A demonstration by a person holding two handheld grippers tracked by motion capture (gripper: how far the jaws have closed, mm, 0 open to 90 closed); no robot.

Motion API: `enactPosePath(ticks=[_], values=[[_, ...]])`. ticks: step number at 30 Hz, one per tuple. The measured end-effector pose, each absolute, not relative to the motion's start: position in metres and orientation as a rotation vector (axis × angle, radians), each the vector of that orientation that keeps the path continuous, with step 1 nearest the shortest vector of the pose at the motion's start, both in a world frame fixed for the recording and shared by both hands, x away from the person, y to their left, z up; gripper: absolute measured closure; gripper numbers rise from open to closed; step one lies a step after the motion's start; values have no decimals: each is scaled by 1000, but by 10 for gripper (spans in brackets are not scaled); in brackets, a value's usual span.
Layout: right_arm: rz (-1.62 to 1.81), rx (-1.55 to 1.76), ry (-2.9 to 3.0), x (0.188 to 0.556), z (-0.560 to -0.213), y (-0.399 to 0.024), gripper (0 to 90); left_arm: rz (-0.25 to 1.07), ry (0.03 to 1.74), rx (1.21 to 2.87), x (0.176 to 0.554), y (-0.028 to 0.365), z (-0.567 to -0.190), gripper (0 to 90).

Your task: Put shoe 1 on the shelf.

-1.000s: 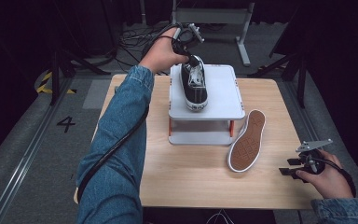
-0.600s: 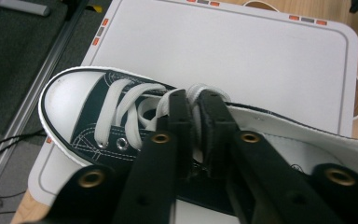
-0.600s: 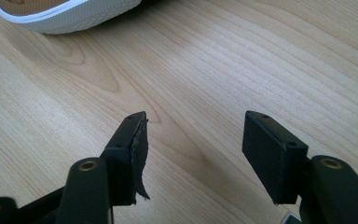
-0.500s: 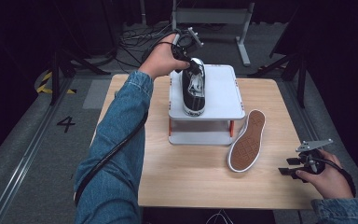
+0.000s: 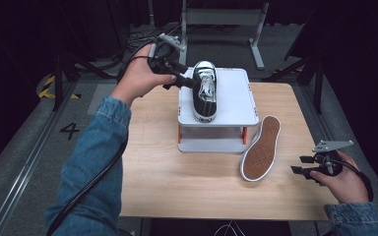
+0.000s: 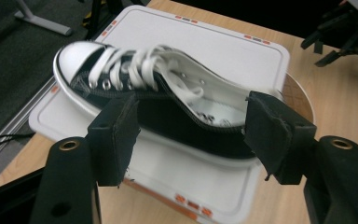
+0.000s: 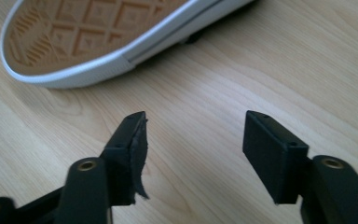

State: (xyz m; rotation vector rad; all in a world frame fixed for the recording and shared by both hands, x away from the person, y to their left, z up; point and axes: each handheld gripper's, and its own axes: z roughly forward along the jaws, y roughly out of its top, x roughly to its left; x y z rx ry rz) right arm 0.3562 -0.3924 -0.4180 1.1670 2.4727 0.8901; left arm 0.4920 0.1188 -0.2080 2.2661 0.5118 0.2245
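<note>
A black low-top sneaker with white laces stands upright on a white raised platform, toe cap pointing away from me. My left gripper sits at the shoe's left side, by the laces. In the left gripper view the jaws are open, and the sneaker lies just beyond the pads, untouched. A second sneaker lies sole-up on the table, right of the platform. My right gripper hovers open near the table's front right; in its own view the gripper is short of that brown sole.
The platform has a lower shelf and short orange legs. The wooden table has bare room in front and to the left. A metal stand and cables lie on the floor beyond the far edge.
The left hand has drawn back to the left of the black sneaker. The sneaker has gone from tilted to flat on the platform. The right gripper has not moved.
</note>
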Motion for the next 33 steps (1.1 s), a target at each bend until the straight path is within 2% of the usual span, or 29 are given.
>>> enactPosePath(ticks=[7, 8, 11, 13, 14, 15, 18, 25, 33], values=[[927, 1179, 2491, 373, -406, -377, 444, 250, 558, 2241, 462, 152, -217, 355], [940, 1179, 2491, 376, -405, -374, 471, 256, 562, 2240, 459, 155, -218, 355], [934, 1171, 2520, 381, -403, -368, 619, 259, 586, 2235, 448, 166, -225, 348], [914, 1130, 2538, 386, -403, -363, 709, 269, 667, 2246, 442, 172, -233, 348], [907, 1108, 2534, 391, -403, -359, 807, 309, 690, 2275, 439, 174, -237, 346], [907, 1108, 2534, 391, -403, -359, 807, 324, 707, 2281, 437, 175, -241, 346], [876, 1121, 2532, 398, -402, -352, 892, 314, 744, 2262, 429, 184, -259, 339], [924, 1076, 2526, 405, -397, -338, 900, 332, 795, 2250, 417, 196, -290, 320], [826, 1076, 2556, 410, -407, -327, 882, 312, 860, 2239, 401, 200, -325, 306]])
